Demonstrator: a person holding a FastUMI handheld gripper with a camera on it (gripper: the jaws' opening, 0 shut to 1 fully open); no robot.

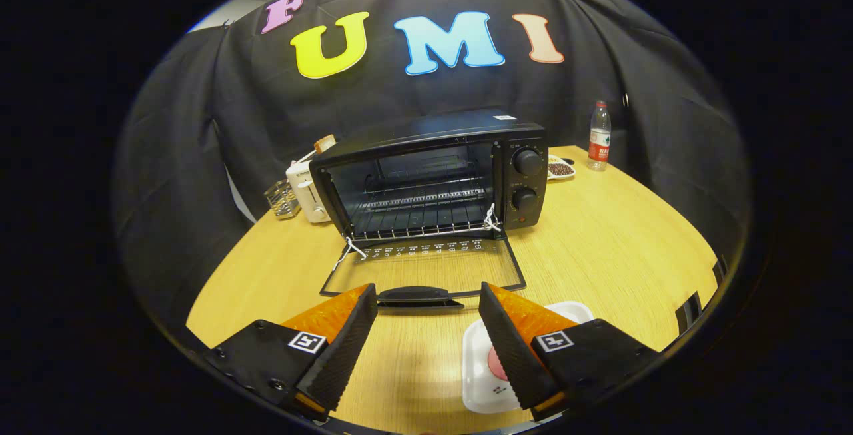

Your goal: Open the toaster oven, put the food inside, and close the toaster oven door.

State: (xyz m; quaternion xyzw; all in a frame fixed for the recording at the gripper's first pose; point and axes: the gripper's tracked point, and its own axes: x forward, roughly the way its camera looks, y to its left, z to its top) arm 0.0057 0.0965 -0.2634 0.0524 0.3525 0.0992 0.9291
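Observation:
The black toaster oven stands on the wooden table beyond my fingers, its glass door folded down flat toward me. Its wire rack inside is bare. The door's black handle lies just ahead of my fingertips. My gripper is open, nothing between its orange-and-black fingers. A white tray holding a pink piece of food rests on the table under and beside the right finger, partly hidden by it.
A white toaster and a small clear rack stand left of the oven. To the oven's right sit a dish of dark beans and a water bottle. Bare tabletop spreads right of the oven door.

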